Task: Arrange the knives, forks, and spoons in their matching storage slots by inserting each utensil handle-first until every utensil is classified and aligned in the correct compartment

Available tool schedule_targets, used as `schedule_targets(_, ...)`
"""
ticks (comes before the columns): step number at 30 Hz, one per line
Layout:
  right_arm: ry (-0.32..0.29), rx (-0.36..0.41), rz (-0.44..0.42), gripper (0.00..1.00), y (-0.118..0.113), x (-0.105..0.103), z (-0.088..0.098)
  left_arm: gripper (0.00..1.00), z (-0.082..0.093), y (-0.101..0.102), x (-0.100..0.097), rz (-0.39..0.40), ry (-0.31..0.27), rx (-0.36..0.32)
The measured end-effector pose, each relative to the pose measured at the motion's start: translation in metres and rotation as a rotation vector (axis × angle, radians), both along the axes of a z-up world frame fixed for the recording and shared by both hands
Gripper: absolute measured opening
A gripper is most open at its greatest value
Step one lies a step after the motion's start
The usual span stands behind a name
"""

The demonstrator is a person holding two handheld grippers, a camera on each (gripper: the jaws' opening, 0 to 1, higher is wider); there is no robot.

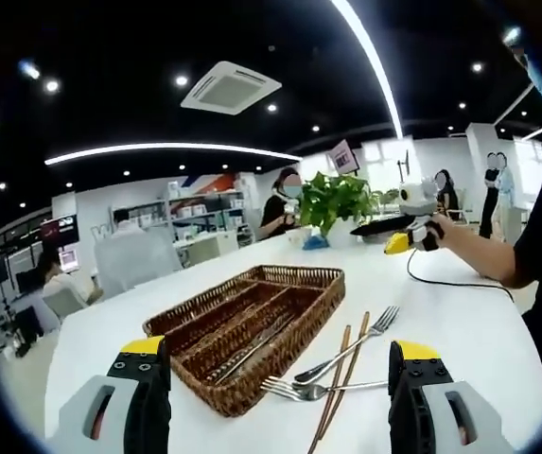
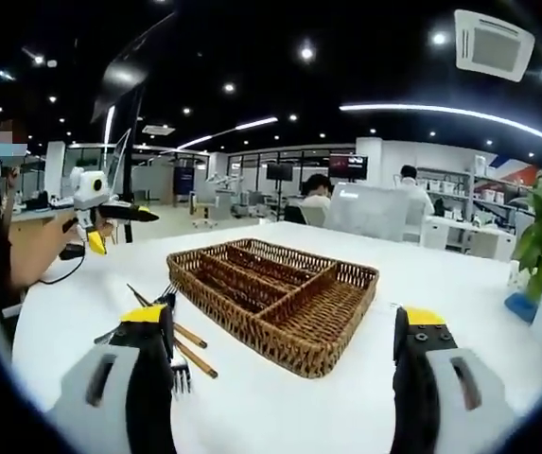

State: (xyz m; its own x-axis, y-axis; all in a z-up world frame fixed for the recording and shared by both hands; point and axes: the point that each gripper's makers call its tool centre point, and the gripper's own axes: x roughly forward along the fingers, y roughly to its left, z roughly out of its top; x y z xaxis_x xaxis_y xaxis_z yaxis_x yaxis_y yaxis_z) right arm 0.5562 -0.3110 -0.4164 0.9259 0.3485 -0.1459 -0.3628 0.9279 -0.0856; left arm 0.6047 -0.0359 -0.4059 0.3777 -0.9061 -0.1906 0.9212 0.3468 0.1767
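You are at the start of the sorting: both your left gripper (image 1: 280, 378) and your right gripper (image 2: 289, 364) hover with jaws spread wide, holding nothing. The wicker tray (image 1: 320, 305) sits on the white table (image 1: 460, 331), its long compartments dark, with what looks like a utensil already lying in one. Just beside it lie two forks (image 1: 346, 355) and a pair of wooden chopsticks (image 1: 339, 378), crossing each other. Your next move, I judge, is lowering one gripper onto a fork's neck, so its handle can lead into a slot
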Motion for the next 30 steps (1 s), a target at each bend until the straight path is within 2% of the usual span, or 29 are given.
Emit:
schedule_targets(4, -0.010, 0.007, -0.002, 1.00, -0.002, -0.002, 0.003, 1.00, 0.017, 0.001, 0.007, 0.004, -0.020, -0.001)
schedule_targets(7, -0.015, 0.009, -0.004, 1.00, -0.002, -0.003, 0.004, 1.00, 0.025, -0.002, 0.006, -0.030, -0.027, -0.004)
schedule_targets(9, -0.016, 0.007, -0.002, 1.00, -0.002, -0.003, 0.005, 1.00, 0.023, -0.010, -0.001, -0.095, -0.027, 0.021)
schedule_targets(11, -0.019, 0.006, 0.001, 1.00, -0.001, -0.003, 0.005, 1.00, 0.023, -0.015, 0.001, -0.103, -0.038, 0.031)
schedule_targets(12, -0.019, 0.006, 0.002, 1.00, -0.001, -0.003, 0.005, 1.00, 0.020, -0.020, -0.001, -0.127, -0.034, 0.052)
schedule_targets(14, -0.019, 0.007, 0.003, 1.00, -0.001, -0.003, 0.004, 1.00, 0.019, -0.027, -0.005, -0.162, -0.021, 0.050)
schedule_targets(18, -0.012, 0.008, 0.003, 1.00, -0.001, -0.003, 0.002, 1.00, 0.021, -0.039, 0.004, -0.152, -0.011, 0.039)
schedule_targets(21, -0.012, 0.010, 0.004, 1.00, -0.001, -0.003, 0.002, 1.00, 0.021, -0.052, 0.000, -0.175, -0.011, 0.021)
schedule_targets(25, -0.018, 0.018, 0.001, 1.00, -0.003, -0.002, 0.004, 1.00, 0.005, -0.066, -0.005, -0.243, -0.035, 0.104)
schedule_targets(28, -0.019, 0.024, -0.001, 1.00, -0.004, -0.001, 0.004, 1.00, -0.007, -0.062, 0.001, -0.265, -0.054, 0.206)
schedule_targets(30, -0.018, 0.022, -0.001, 1.00, -0.004, -0.001, 0.003, 1.00, -0.001, -0.064, 0.008, -0.244, -0.052, 0.171)
